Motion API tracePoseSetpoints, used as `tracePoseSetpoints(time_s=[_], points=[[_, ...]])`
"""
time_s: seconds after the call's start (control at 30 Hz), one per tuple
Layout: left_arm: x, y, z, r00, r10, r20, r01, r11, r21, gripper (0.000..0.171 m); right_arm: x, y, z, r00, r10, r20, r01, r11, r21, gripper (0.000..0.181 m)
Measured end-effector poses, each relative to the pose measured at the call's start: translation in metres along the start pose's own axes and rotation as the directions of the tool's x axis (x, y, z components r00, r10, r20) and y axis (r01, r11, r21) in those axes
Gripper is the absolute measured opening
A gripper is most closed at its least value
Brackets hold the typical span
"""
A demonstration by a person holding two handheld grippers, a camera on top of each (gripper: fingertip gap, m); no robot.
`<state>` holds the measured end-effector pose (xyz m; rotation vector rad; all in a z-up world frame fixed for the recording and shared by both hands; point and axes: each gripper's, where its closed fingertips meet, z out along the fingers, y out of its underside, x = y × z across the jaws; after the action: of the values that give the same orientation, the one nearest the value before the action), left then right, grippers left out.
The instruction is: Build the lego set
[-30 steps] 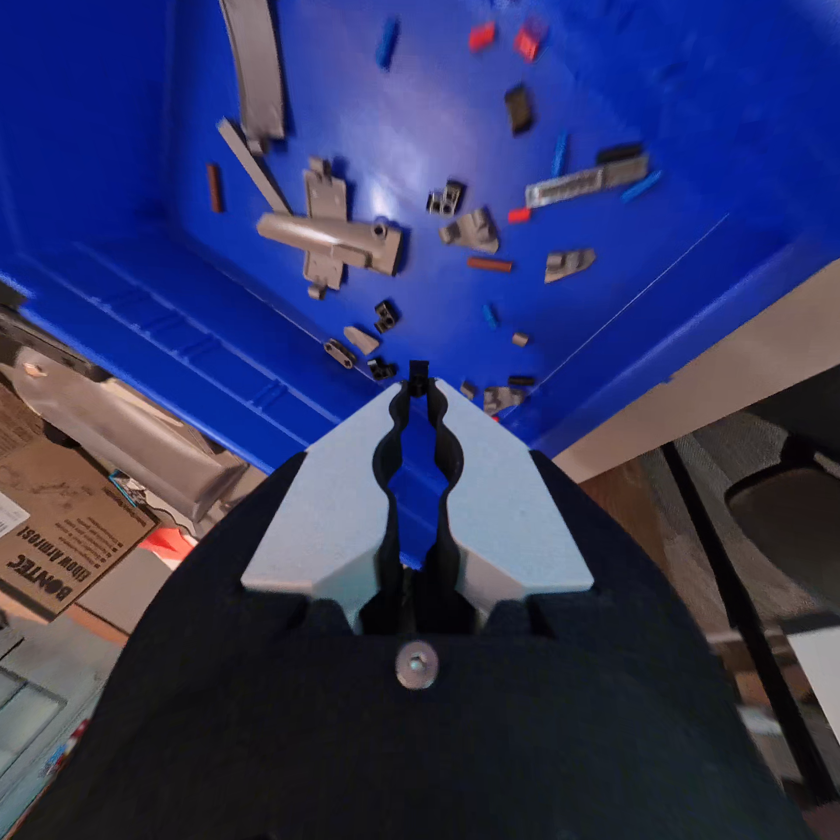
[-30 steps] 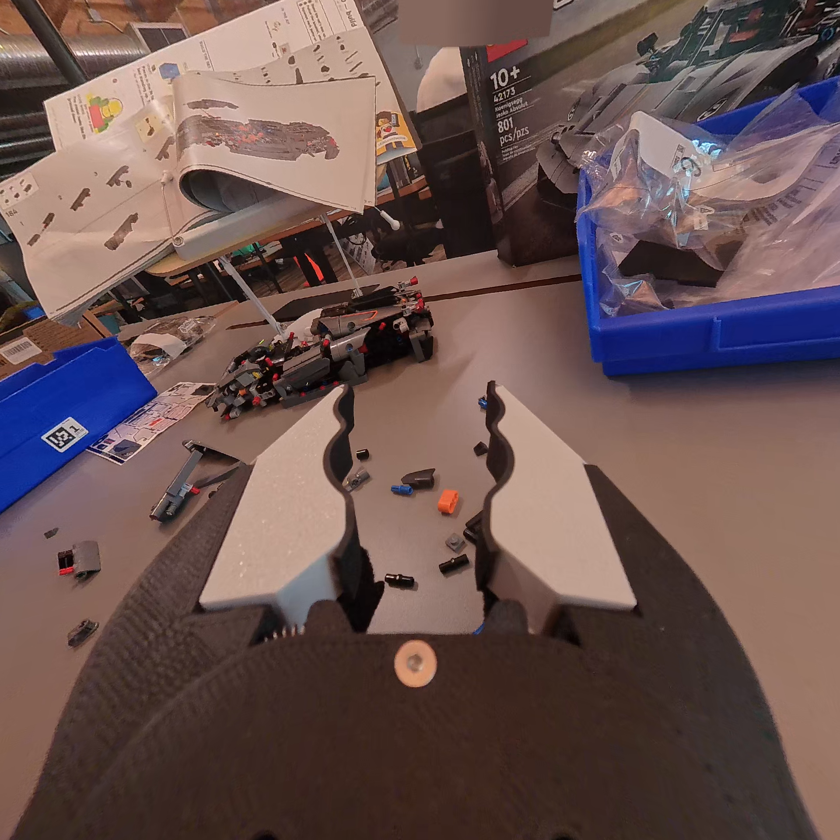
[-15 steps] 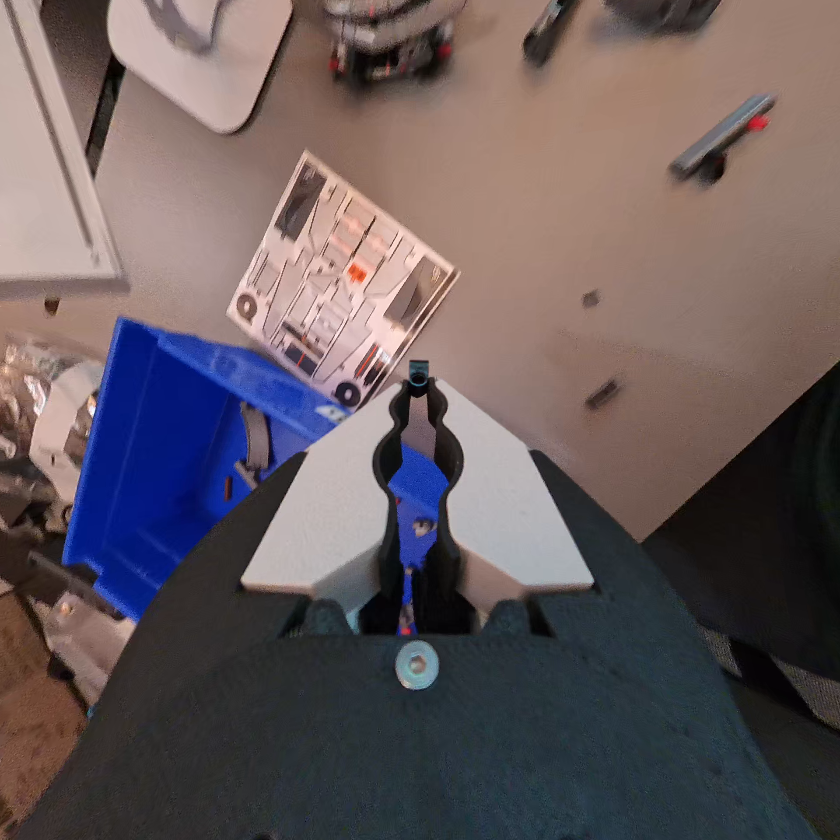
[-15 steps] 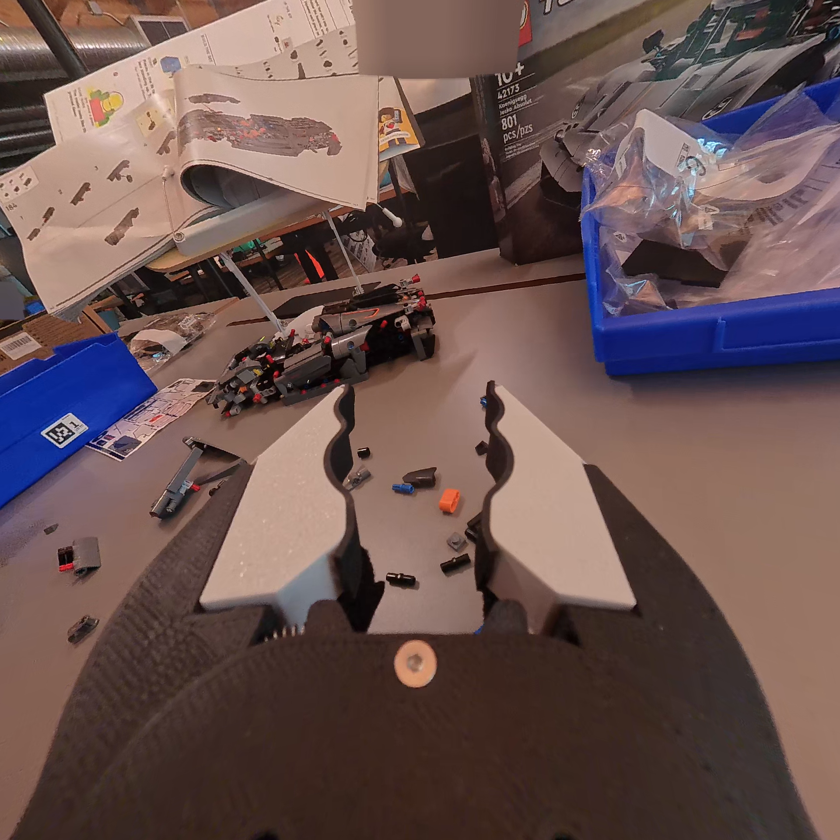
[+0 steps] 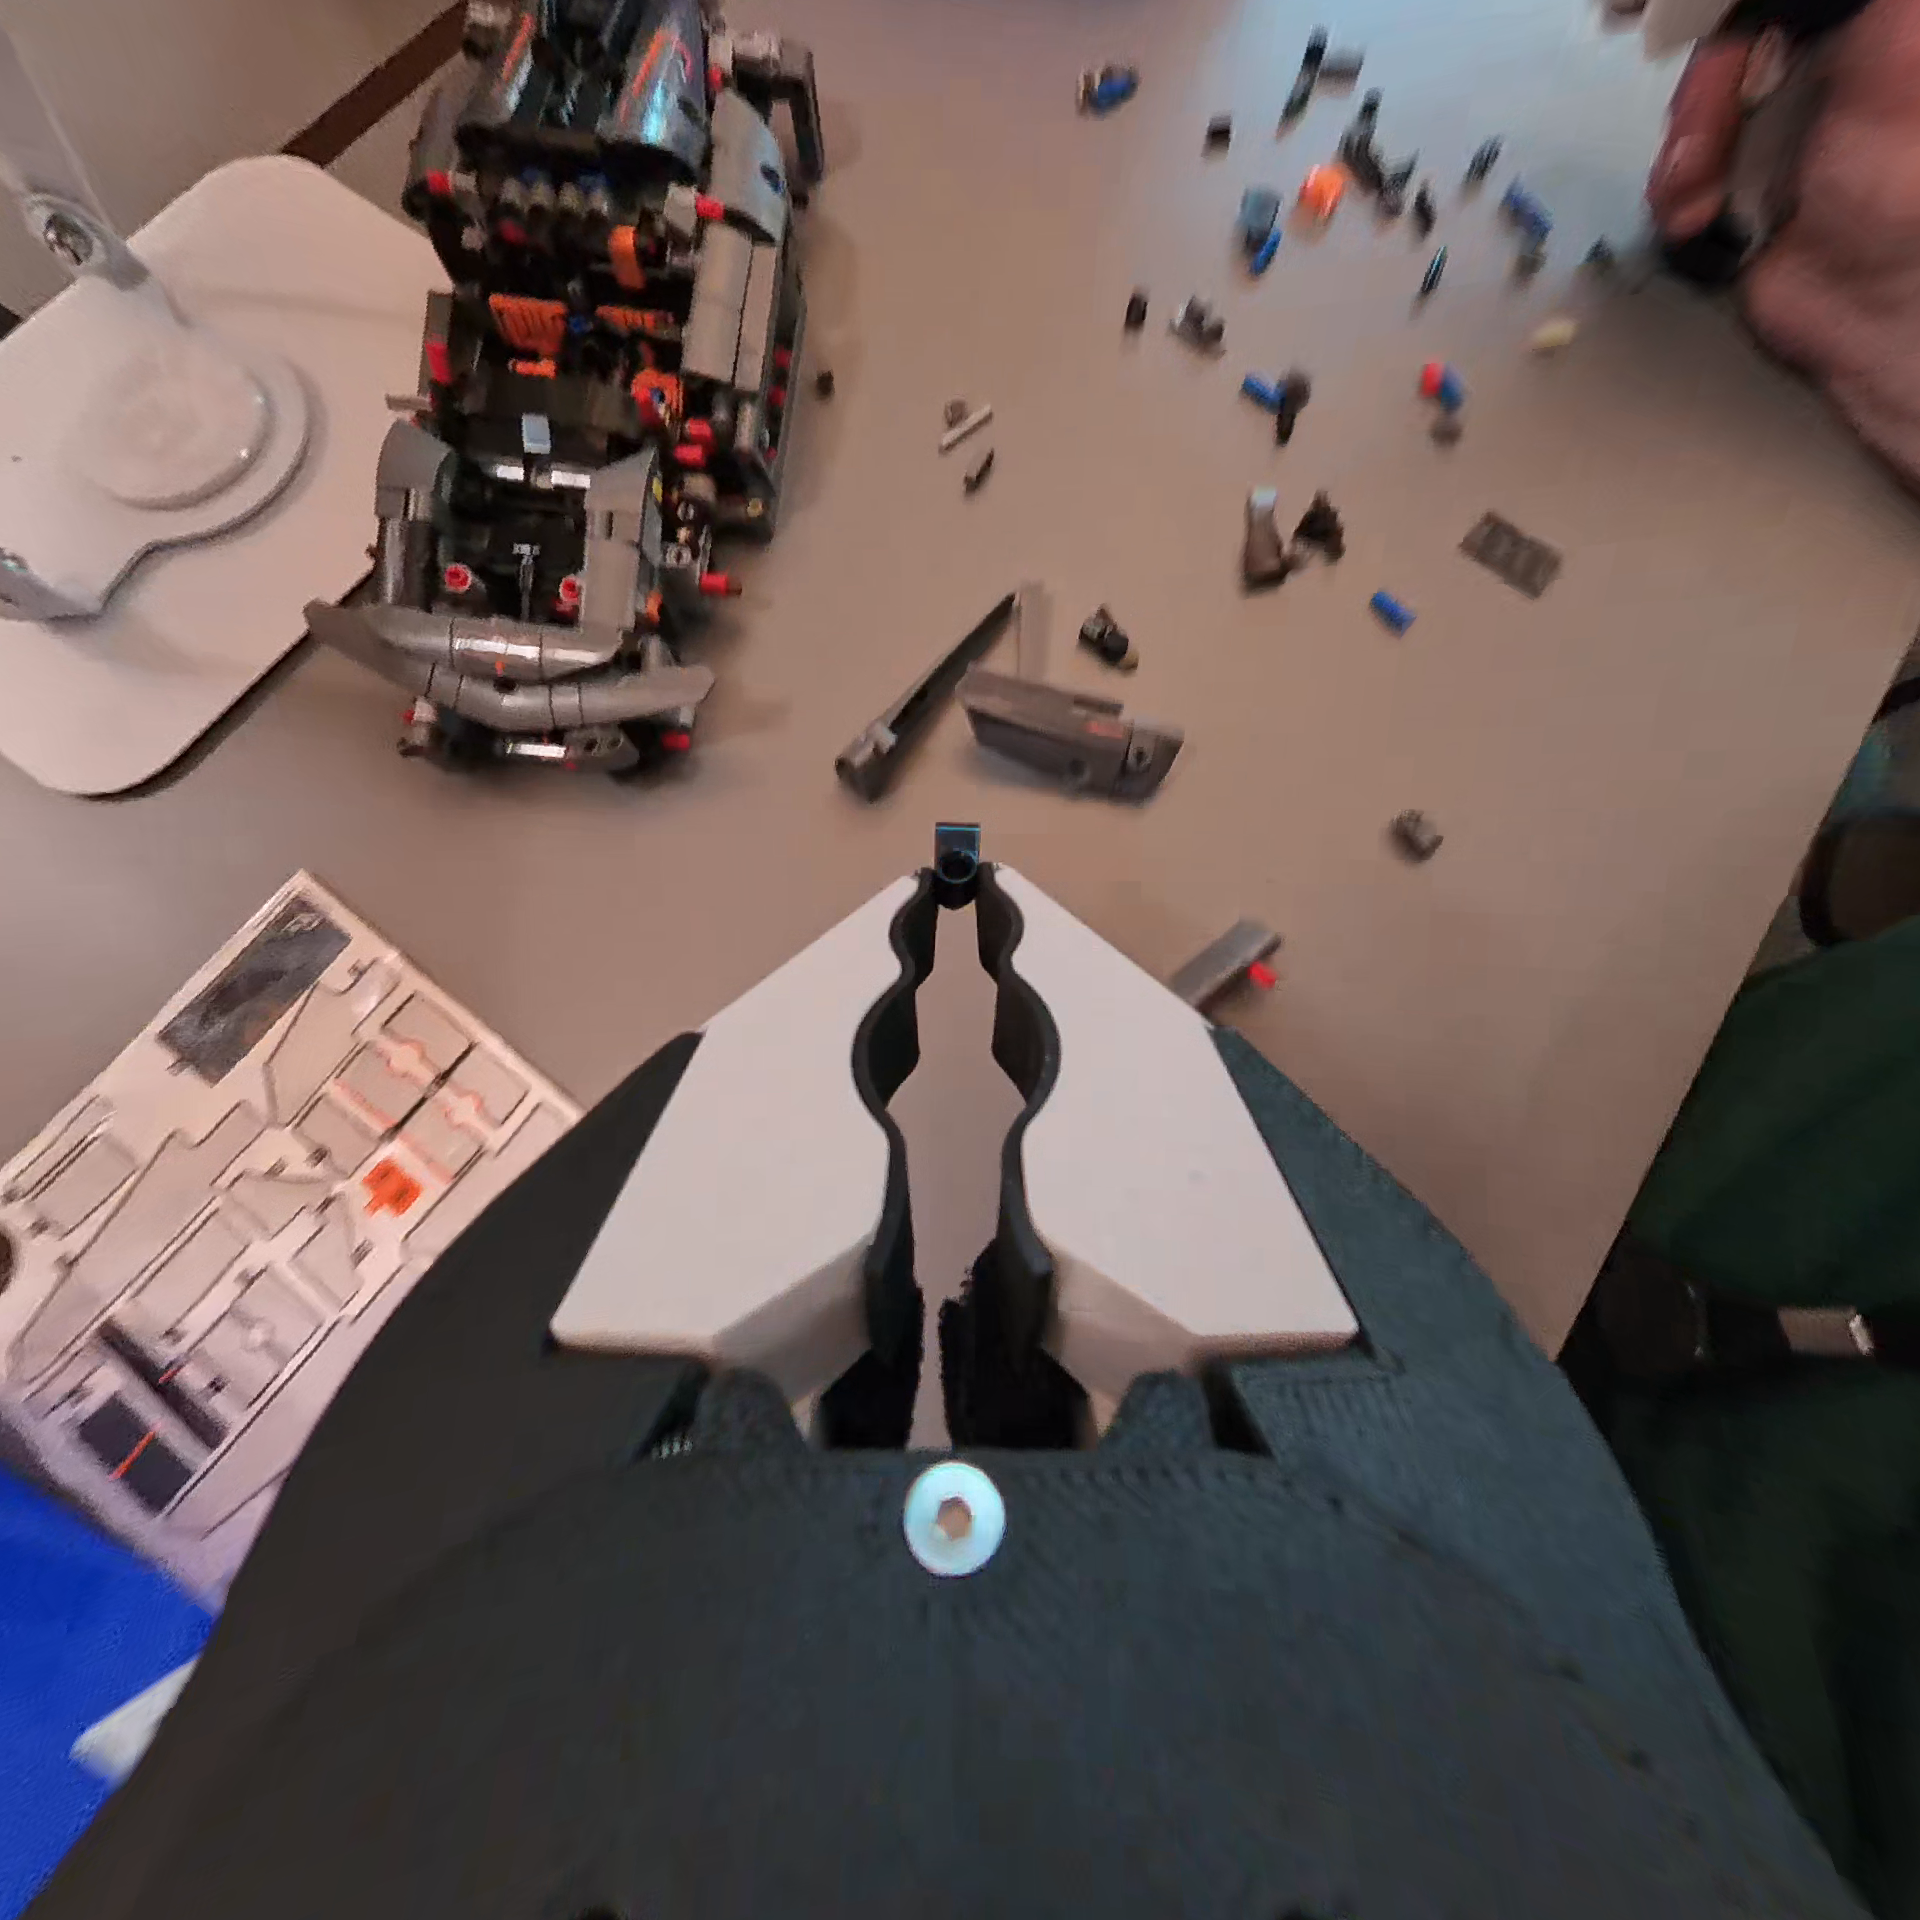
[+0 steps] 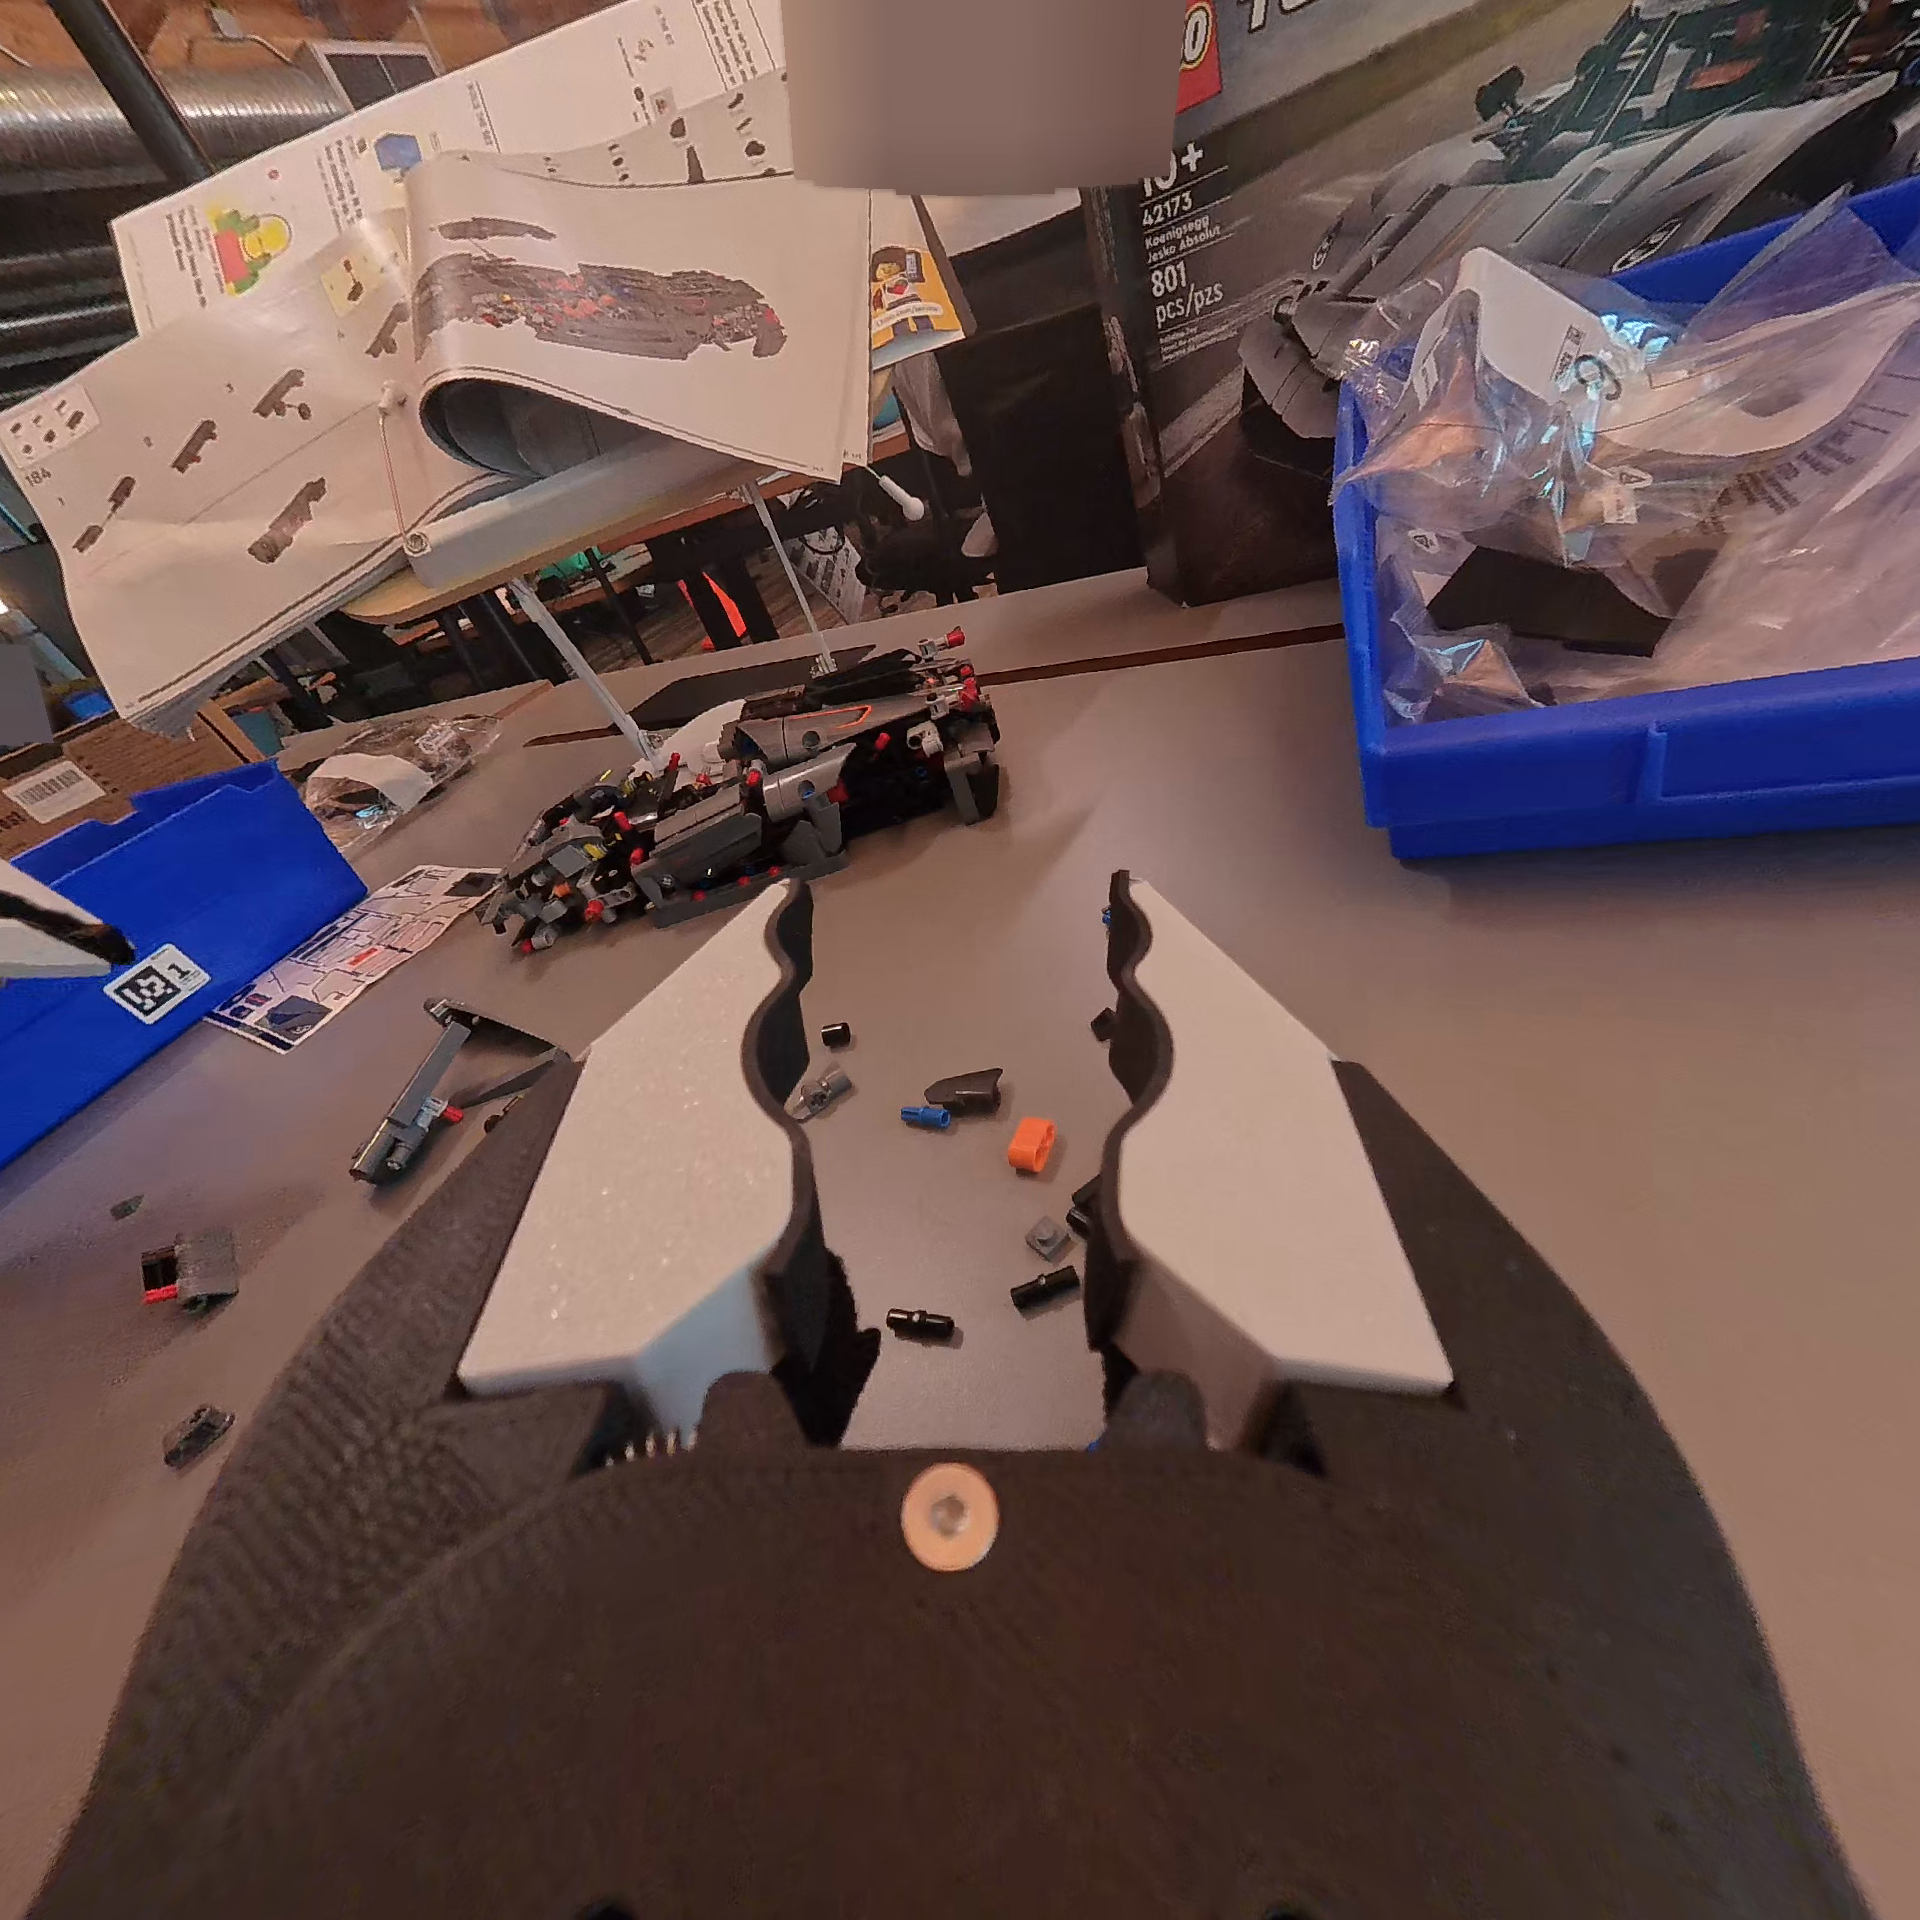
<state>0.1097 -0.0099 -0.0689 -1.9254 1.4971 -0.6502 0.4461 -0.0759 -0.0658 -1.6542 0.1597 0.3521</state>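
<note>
My left gripper (image 5: 956,883) is shut on a small black lego piece (image 5: 956,854) held at its fingertips, above the grey table. The half-built dark lego car (image 5: 582,416) stands ahead to the left; it also shows in the right wrist view (image 6: 758,800). A grey sub-assembly (image 5: 1060,727) and a long dark beam (image 5: 925,696) lie just ahead of the tips. My right gripper (image 6: 951,904) is open and empty, low over loose small pieces: an orange piece (image 6: 1032,1143), a blue pin (image 6: 923,1117), black pins (image 6: 920,1322). The left gripper's tip (image 6: 52,930) shows at the far left.
A sticker sheet (image 5: 260,1122) lies at the left. A white stand base (image 5: 135,468) holds the open instruction booklet (image 6: 468,343). A blue bin (image 6: 1662,748) of plastic bags sits at the right, another blue bin (image 6: 156,935) at the left. A hand (image 5: 1808,208) is at the upper right. One gripper's finger ends stand about 35 cm off the other's. To the blue pin (image 6: 923,1117): right tips about 11 cm, left tips about 30 cm. It turns up in the left wrist view (image 5: 1264,254) as well.
My left gripper, still shut on the black piece, has swung out of the blue parts bin, over the sticker sheet, toward the car and loose parts. My right gripper has barely moved.
</note>
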Motion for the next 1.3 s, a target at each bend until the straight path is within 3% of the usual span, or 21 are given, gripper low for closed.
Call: tracePoseSetpoints(time_s=[0.1,0.27,0.63,0.7,0.8,0.93,1.17,1.3], points=[[0.002,-0.022,0.003,0.991,-0.097,-0.097,0.111,0.984,0.142,0.005,0.000,0.000,0.000,1.000,0.001,0.002,-0.001,1.000,-0.002,0.055],[0.002,-0.052,-0.006,0.927,-0.197,-0.320,0.305,0.893,0.331,0.005,0.000,-0.001,0.000,1.000,0.005,0.004,-0.005,1.000,0.005,0.055],[0.001,-0.060,-0.012,0.816,-0.237,-0.527,0.471,0.801,0.369,0.005,0.001,-0.001,0.000,1.000,0.014,0.006,-0.014,1.000,0.007,0.055],[0.001,-0.053,-0.006,0.802,-0.264,-0.535,0.483,0.815,0.322,0.005,0.001,-0.001,-0.001,1.000,0.016,0.006,-0.016,1.000,0.008,0.055],[0.009,-0.027,0.016,0.791,-0.327,-0.517,0.456,0.879,0.142,0.005,0.001,-0.001,-0.001,1.000,0.018,0.006,-0.018,1.000,0.009,0.055],[0.006,0.020,0.048,0.891,-0.322,-0.319,0.319,0.946,-0.063,0.006,0.001,-0.001,0.000,1.000,0.015,0.007,-0.015,1.000,0.006,0.055],[-0.004,0.052,0.065,0.919,-0.341,-0.195,0.303,0.932,-0.201,0.006,0.001,-0.001,-0.001,1.000,0.019,0.008,-0.019,1.000,0.007,0.055],[-0.009,0.057,0.066,0.916,-0.367,-0.164,0.332,0.920,-0.206,0.018,0.001,-0.001,0.000,1.000,0.018,0.008,-0.018,1.000,0.006,0.055]])
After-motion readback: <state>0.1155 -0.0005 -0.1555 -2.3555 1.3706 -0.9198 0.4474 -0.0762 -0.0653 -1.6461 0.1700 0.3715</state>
